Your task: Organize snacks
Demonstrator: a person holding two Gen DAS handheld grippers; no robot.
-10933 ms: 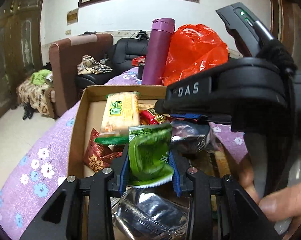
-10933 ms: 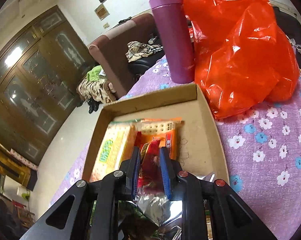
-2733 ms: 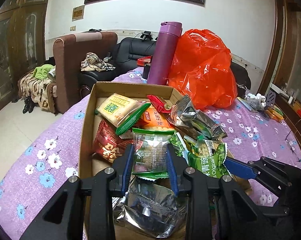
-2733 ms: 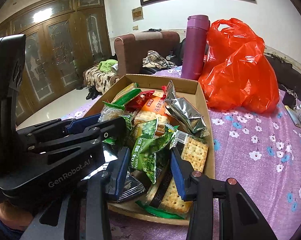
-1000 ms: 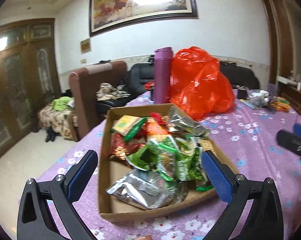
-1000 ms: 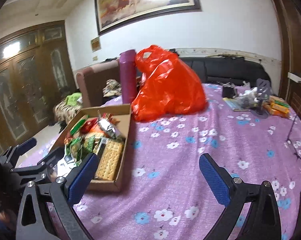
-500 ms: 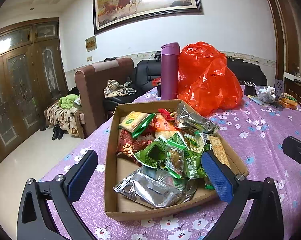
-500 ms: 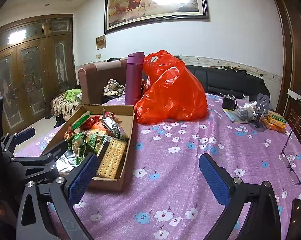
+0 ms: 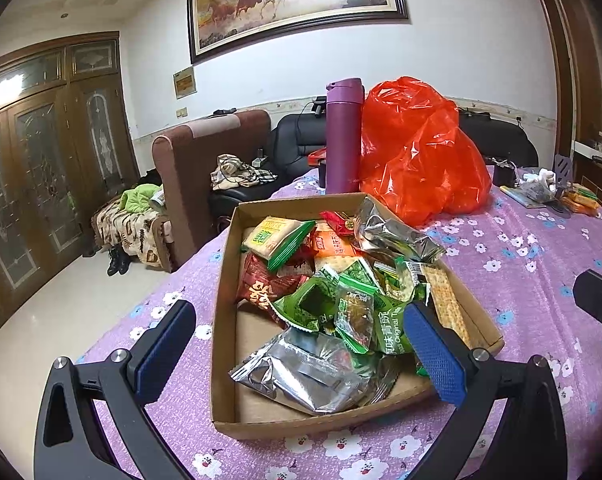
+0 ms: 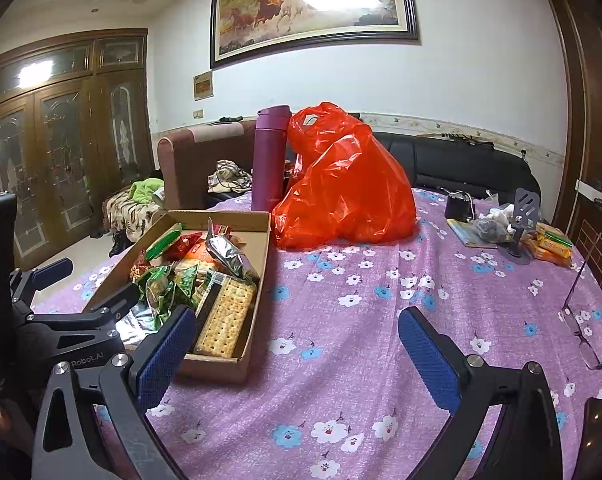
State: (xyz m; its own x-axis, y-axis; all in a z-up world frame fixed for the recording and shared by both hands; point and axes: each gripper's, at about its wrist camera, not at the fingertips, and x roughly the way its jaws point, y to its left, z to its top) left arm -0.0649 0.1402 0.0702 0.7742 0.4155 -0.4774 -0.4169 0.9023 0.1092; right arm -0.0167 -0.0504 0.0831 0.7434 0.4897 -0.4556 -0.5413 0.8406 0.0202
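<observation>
- While both tools hang back from the work, the left gripper (image 9: pixel 297 340) stands spread wide with nothing between its blue pads, its view looking into the cardboard box (image 9: pixel 225 288).
- Over bare purple cloth, the right gripper (image 10: pixel 293 344) is likewise wide open and empty; the box lies at its ten o'clock.
- Nearest in the box, a silver packet (image 9: pixel 301 368) lies flat, and green packets (image 9: pixel 353 308) are heaped just beyond it.
- At two o'clock from the heap, a cracker sleeve (image 10: pixel 225 316) rests along the box's right wall.
- Farther in, a red packet (image 9: pixel 265 280), a yellow-green biscuit pack (image 9: pixel 277 236) and a crinkled silver bag (image 9: pixel 393 232) fill the rear.
- Beyond the box, a purple flask (image 9: pixel 343 136) and a red plastic bag (image 9: pixel 417 152) stand on the table (image 10: pixel 341 360).
- Gathering looks finished; tidier arrangement inside might remain, though loose orange packs (image 10: pixel 549 244) sit far off at two o'clock.
</observation>
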